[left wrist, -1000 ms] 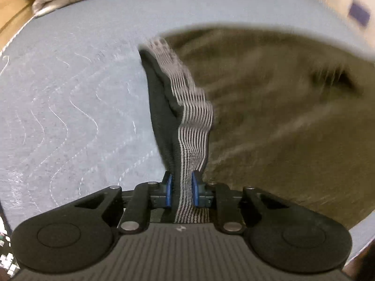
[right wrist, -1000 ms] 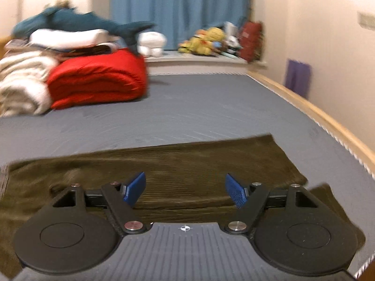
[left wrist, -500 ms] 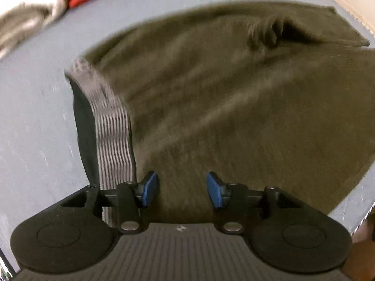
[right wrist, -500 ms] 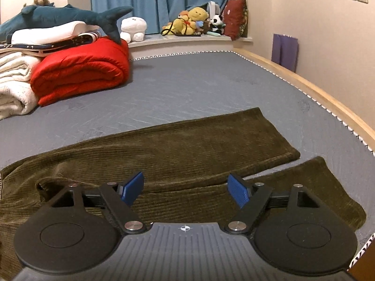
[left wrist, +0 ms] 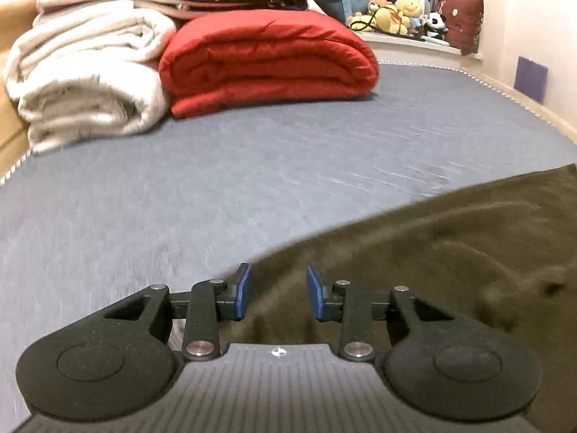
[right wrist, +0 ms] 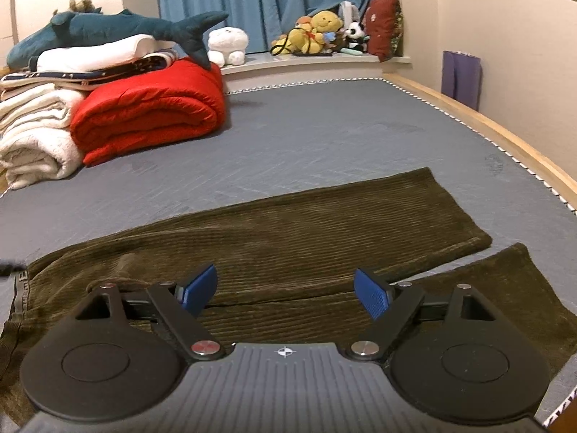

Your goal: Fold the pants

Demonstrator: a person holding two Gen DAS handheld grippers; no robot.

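Olive-brown corduroy pants lie flat on the grey bed, one leg laid over the other, hems to the right, waistband at the left edge. My right gripper is open and empty, just above the near leg. In the left wrist view the pants fill the lower right; my left gripper is open and empty over their waist end.
A red rolled quilt, white folded blankets and a blue plush shark sit at the bed's far left. Plush toys line the windowsill. The wooden bed rail runs along the right.
My left gripper let go of the striped waistband, opened, and tilted up to look across the bed. The pants settled flat. My right gripper stayed open, nearly still.
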